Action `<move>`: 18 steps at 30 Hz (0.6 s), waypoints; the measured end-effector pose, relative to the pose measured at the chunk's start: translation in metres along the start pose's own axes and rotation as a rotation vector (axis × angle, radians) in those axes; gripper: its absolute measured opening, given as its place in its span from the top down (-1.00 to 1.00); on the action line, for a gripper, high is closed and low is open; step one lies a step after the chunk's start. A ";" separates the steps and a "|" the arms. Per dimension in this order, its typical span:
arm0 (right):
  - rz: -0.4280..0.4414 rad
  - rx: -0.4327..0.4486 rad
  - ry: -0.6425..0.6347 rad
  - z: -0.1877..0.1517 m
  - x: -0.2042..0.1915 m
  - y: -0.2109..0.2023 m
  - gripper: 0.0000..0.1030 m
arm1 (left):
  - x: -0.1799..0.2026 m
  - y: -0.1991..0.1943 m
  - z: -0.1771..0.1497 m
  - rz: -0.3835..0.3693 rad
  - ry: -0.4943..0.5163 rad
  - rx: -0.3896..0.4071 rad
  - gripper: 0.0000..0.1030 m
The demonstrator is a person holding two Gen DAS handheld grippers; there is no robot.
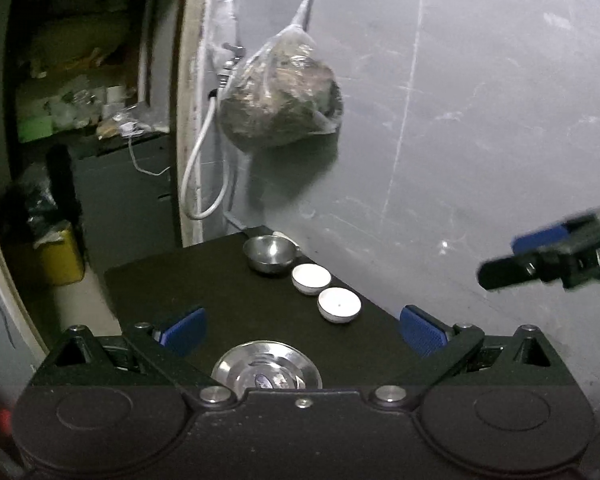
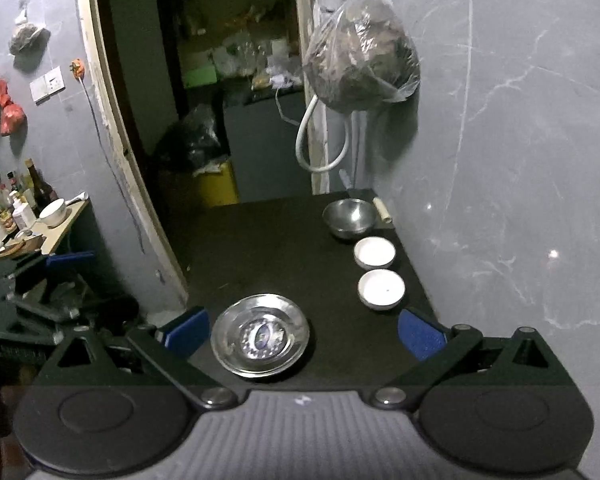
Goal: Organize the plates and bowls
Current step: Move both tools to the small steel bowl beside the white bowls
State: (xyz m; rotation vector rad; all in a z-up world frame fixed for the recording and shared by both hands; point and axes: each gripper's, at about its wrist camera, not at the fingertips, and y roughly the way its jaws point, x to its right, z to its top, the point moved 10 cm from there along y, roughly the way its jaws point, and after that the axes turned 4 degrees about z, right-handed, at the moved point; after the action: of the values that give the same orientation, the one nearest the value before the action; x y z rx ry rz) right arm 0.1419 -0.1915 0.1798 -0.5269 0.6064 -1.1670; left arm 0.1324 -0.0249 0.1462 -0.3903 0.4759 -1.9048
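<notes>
Now I am holding both my left gripper (image 1: 302, 330) and right gripper (image 2: 303, 332) spread and empty above the steel plate (image 2: 260, 338), with the bowls (image 2: 381, 289) lined ahead along the counter (image 2: 268, 248) for sorting.

A home kitchen corner: sauce bottles (image 2: 32, 188) at left, a food bag (image 2: 360, 64) hung upper centre, steel bowl (image 2: 350, 218) on a dark table (image 2: 268, 248).
</notes>
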 end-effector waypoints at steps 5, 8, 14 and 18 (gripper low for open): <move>-0.014 -0.076 -0.067 0.023 0.004 0.025 -1.00 | -0.003 0.022 0.001 0.014 0.080 -0.043 -0.98; -0.028 -0.085 -0.052 0.036 0.017 0.047 -1.00 | -0.013 0.046 0.006 0.052 0.066 -0.063 -0.98; 0.002 -0.094 -0.038 0.074 0.053 0.102 -1.00 | -0.038 0.116 0.033 0.124 -0.030 -0.123 -0.98; 0.017 -0.020 -0.025 0.123 0.085 0.147 -1.00 | -0.053 0.170 0.070 0.181 -0.079 -0.109 -0.98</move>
State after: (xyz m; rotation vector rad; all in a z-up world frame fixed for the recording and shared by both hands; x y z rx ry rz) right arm 0.3486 -0.2179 0.1570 -0.5519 0.6001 -1.1376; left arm 0.3213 -0.0430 0.1198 -0.4765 0.5456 -1.6873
